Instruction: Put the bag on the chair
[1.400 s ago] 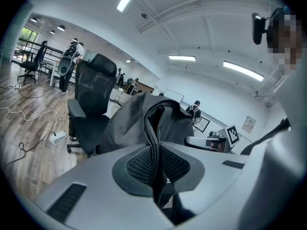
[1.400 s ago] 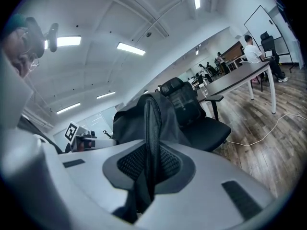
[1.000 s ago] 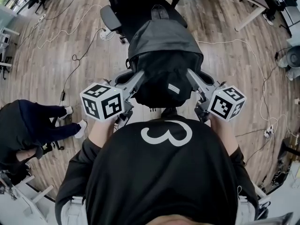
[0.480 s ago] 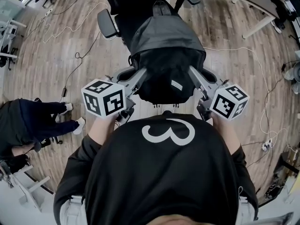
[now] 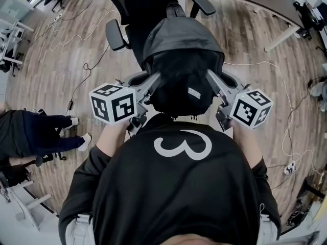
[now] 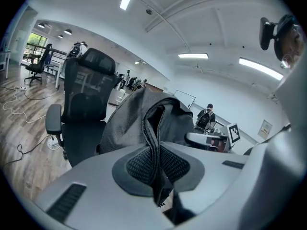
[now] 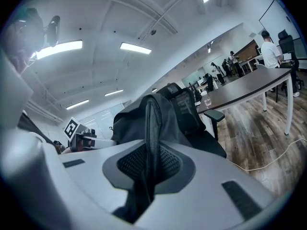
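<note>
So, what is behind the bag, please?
A black chair: its back and arms show past the bag. In the head view the bag hides most of its seat, so that cannot be seen.

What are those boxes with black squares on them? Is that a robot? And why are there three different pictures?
It's not a robot. A person holds a pinching tool, called a gripper, in each hand. The checkered cubes are part of those tools. One picture comes from a camera on the person's head looking down, so their black shirt fills the bottom. The other two come from little cameras riding on each tool, looking along its jaws. The left gripper and the right gripper each pinch one side of a dark bag and hold it up between them. Just beyond it a black office chair stands on the wooden floor.
</note>
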Tool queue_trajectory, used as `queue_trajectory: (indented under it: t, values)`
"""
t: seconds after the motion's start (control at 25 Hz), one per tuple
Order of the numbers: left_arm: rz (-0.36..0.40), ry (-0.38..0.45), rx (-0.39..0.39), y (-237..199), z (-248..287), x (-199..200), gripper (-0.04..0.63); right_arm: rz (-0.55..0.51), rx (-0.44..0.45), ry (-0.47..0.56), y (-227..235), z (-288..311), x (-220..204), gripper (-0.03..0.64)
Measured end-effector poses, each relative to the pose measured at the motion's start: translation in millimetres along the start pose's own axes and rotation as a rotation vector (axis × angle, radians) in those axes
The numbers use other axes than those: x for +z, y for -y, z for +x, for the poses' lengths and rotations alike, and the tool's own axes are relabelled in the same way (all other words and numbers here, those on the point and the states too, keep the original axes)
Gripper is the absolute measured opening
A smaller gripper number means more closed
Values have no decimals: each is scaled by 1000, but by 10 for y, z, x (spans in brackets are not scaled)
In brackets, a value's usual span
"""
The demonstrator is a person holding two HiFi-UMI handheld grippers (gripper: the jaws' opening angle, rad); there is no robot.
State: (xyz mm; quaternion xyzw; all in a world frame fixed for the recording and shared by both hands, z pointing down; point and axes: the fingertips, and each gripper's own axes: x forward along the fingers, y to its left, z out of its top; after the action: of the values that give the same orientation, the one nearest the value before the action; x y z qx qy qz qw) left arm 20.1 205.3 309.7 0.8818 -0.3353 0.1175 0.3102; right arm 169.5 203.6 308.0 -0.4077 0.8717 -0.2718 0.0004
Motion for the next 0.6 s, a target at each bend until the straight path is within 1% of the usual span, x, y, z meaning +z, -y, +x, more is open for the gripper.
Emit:
queue_trajectory:
  t: [0.2,0.6]
  values:
    - [0,0,0,-69,132,107,43,10,-3,-5,155,111,91,54]
    - [-12,-18,1,-451,465,340,43,35,-13,-25,505,546,224,54]
